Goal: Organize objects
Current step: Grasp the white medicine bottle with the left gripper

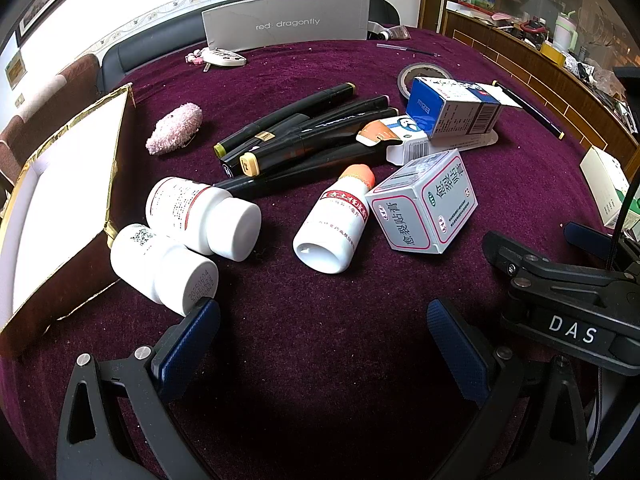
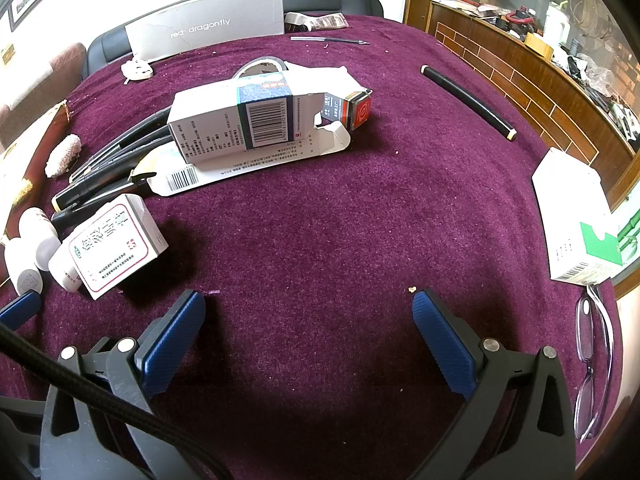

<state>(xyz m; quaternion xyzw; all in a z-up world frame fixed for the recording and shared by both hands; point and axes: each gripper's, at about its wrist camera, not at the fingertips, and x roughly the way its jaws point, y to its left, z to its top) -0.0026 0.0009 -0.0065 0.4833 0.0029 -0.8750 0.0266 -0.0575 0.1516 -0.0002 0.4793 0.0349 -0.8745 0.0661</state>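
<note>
A: What's nearest?

B: Both grippers, low over the purple cloth. The left gripper is spread wide with nothing in it; the right gripper likewise.

A: And past them?

B: Three white bottles lie on their sides: one touching the left finger, one behind it, and an orange-tipped one beside a small box.

A: Further out?

B: Black markers in a heap, then a blue box lying on flattened cartons. A tray sits left, glasses right.
</note>
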